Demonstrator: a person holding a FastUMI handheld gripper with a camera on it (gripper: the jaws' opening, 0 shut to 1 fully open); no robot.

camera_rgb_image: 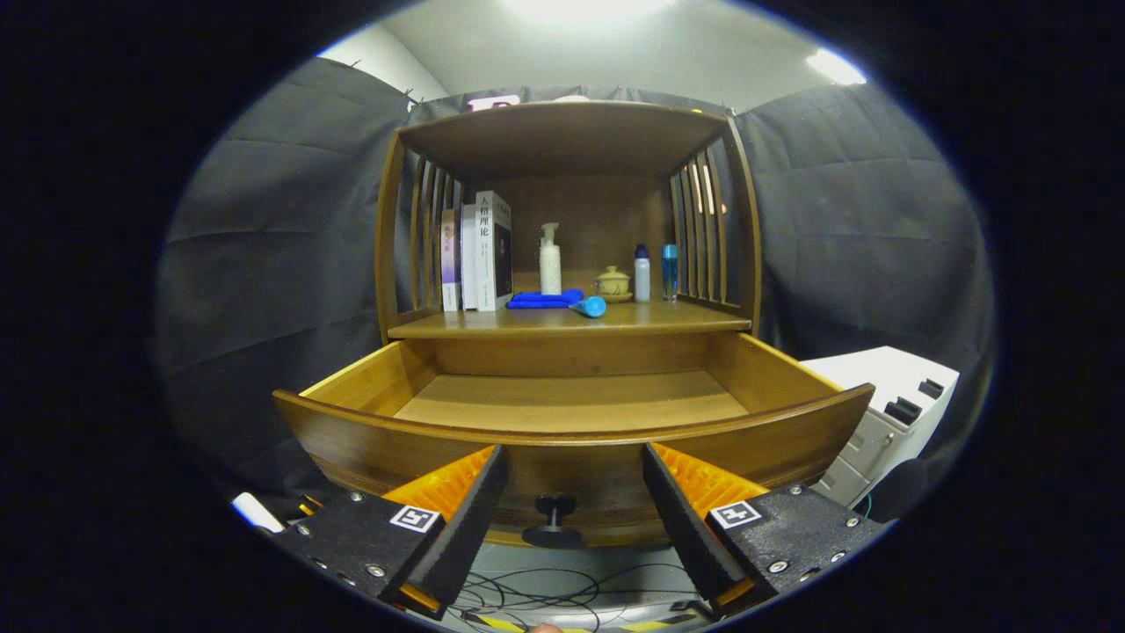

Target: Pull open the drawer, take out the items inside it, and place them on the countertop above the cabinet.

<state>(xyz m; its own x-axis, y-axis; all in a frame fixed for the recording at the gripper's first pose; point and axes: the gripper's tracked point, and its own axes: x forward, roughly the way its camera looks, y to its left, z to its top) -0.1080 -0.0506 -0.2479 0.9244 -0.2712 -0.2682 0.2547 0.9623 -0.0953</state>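
While the drawer [571, 400] stands pulled out, its front wall hides the near floor; visible floor bare. Gripper [573, 492] spread wide, knob [554, 510] between the fingers, untouched.

My one cam rides on the gripper [571, 510], looking fwd along its two fingers [461, 519], which sit spread apart at the bottom of the view. It faces the wooden cabinet [567, 220] head-on, approx level with the drawer [571, 413] front, tilted a bit down so I see the drawer floor. It's close: the knob [554, 508] sits between the fingers, untouched. The shelf [571, 321] above is farther back, seen from slightly below its top board. Fisheye bends the edges, so the white unit [888, 413] to the right is prob. nearby, hard to judge. Cables [536, 598] show on the floor below.
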